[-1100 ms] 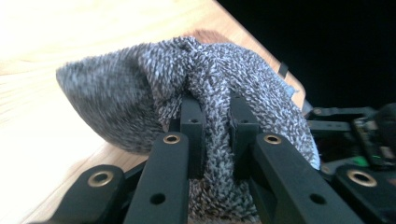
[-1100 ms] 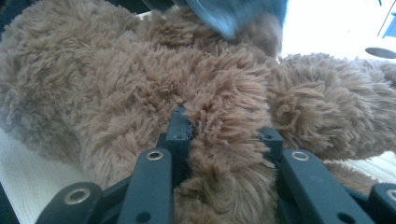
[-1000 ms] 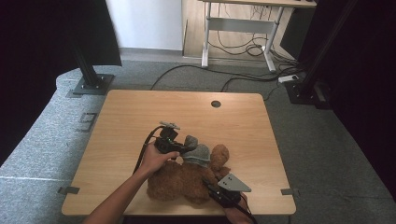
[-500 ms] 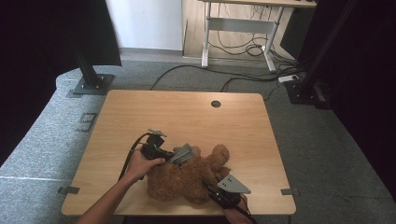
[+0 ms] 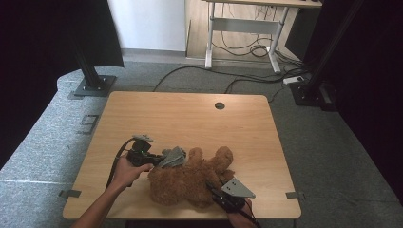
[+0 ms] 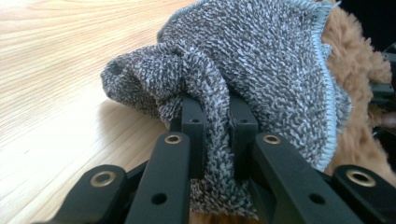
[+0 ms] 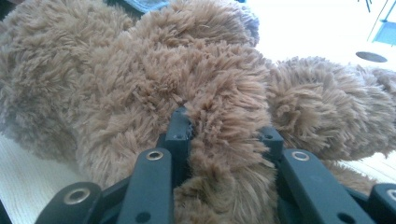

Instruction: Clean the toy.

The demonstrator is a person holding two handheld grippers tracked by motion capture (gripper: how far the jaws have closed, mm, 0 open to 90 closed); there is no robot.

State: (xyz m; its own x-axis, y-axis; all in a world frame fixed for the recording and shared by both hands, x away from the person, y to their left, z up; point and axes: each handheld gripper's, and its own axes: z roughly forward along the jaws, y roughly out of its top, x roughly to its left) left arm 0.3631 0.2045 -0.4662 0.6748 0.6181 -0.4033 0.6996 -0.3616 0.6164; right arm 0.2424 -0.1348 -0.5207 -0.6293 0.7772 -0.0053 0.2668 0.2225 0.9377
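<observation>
Comparing the high view with the earlier frames, the left tongs (image 5: 164, 159) have travelled leftward and toward the person along the surface (image 5: 190, 118), drawing the grey knitted garment (image 5: 173, 157) with them. The garment now stands stretched away from the plush bear's (image 5: 192, 178) upper end rather than bunched over it. Judgement: the garment is being pulled off the bear, and the step is in progress, since one edge is still touching the fur.

Left side: the person's left hand (image 5: 126, 172) grips the tool body, with the cable looping beside it. In the left gripper view, the left tongs (image 6: 218, 119) are pinching a twisted fold of the garment (image 6: 261, 70), jaws nearly together with fabric between them. The knit is coarse, speckled grey and white, soft and stretchy, finished with a pale blue stitched hem (image 6: 327, 93). A tubular opening, likely a sleeve, droops toward the pale wood-grain laminate.

Centre: the bear lies on its side near the front edge of the surface, limbs pointing away from the person. Its pile is long, shaggy and mid-brown, easily compressed.

Right side: the right tongs (image 5: 215, 189) carry a grey three-cornered plate (image 5: 236, 188). In the right gripper view, the right tongs (image 7: 224, 126) are clamped on a thick roll of the bear's fur (image 7: 219, 84), jaws held partly apart by the bulk. Judgement: this grip anchors the bear against the pull.
</observation>
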